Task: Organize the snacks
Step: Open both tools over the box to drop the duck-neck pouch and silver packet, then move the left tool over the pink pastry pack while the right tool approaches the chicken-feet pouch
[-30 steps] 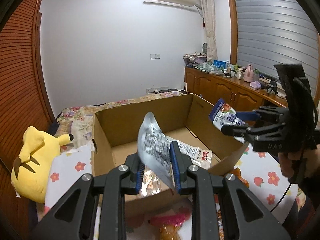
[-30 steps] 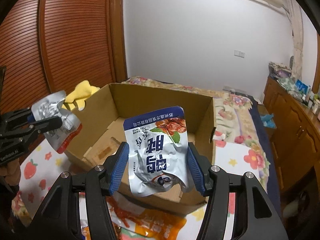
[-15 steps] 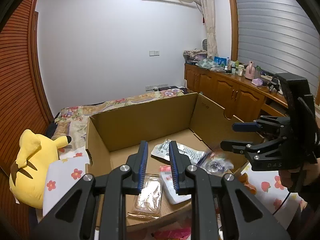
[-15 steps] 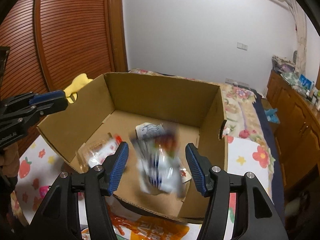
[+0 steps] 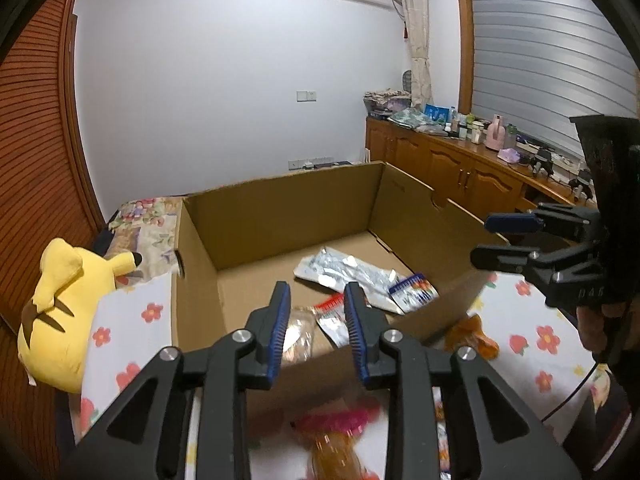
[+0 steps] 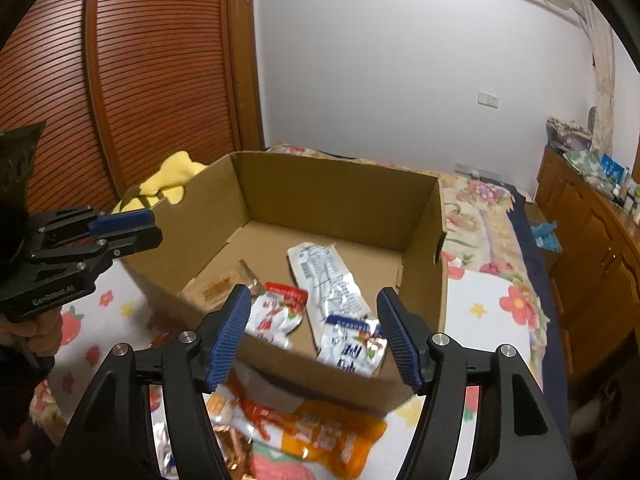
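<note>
Snacks in box — grippers empty

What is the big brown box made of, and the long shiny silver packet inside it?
The big brown open-topped box looks like plain matte cardboard: dull, uncoated walls with raw cut edges. The long silver packet lying on the box's floor seems to be crinkly foil-like plastic film; it glints and wrinkles, though whether it is metal or metallised plastic cannot be told.
</note>
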